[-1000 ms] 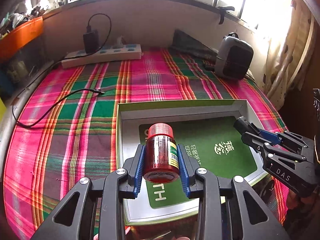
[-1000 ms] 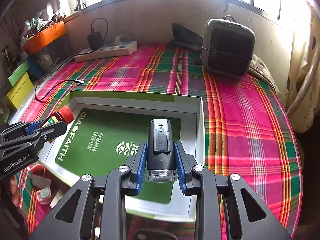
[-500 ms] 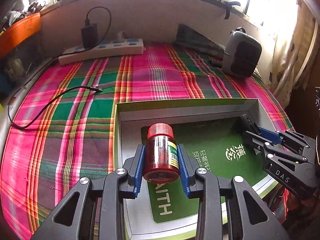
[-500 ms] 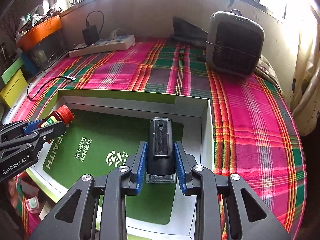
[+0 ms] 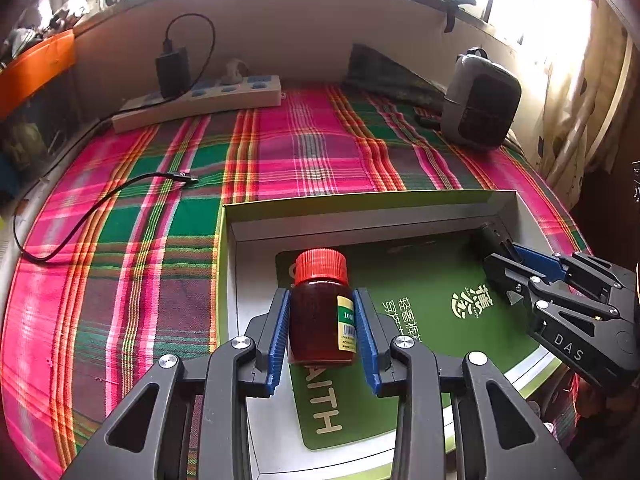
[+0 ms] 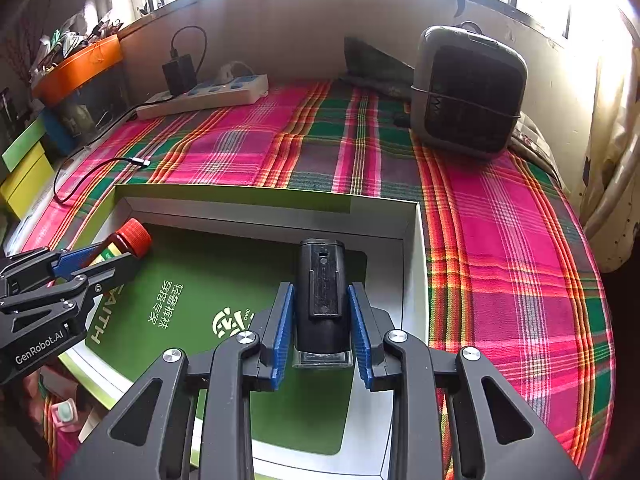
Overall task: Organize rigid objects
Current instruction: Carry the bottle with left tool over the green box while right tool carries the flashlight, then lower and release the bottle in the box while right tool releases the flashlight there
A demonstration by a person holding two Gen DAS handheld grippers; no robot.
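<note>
My left gripper (image 5: 322, 325) is shut on a small dark red bottle (image 5: 321, 312) with a red cap, held over the left part of a shallow white box (image 5: 360, 222) with a green printed liner (image 5: 420, 312). My right gripper (image 6: 322, 328) is shut on a black oblong device (image 6: 322, 292), held over the box's right part (image 6: 412, 240). The left gripper (image 6: 92, 264) with the bottle (image 6: 130, 236) shows at the left of the right wrist view; the right gripper (image 5: 504, 256) shows at the right of the left wrist view.
The box lies on a pink and green plaid cloth (image 5: 280, 160). A white power strip (image 5: 200, 102) with a black charger and a loose cable (image 5: 100, 204) lie at the back left. A grey heater (image 6: 468, 88) stands at the back right. Small items (image 6: 64, 412) lie below the box's near left edge.
Both grippers have moved forward over the box, each holding its object. The box's far wall is nearer to both.
</note>
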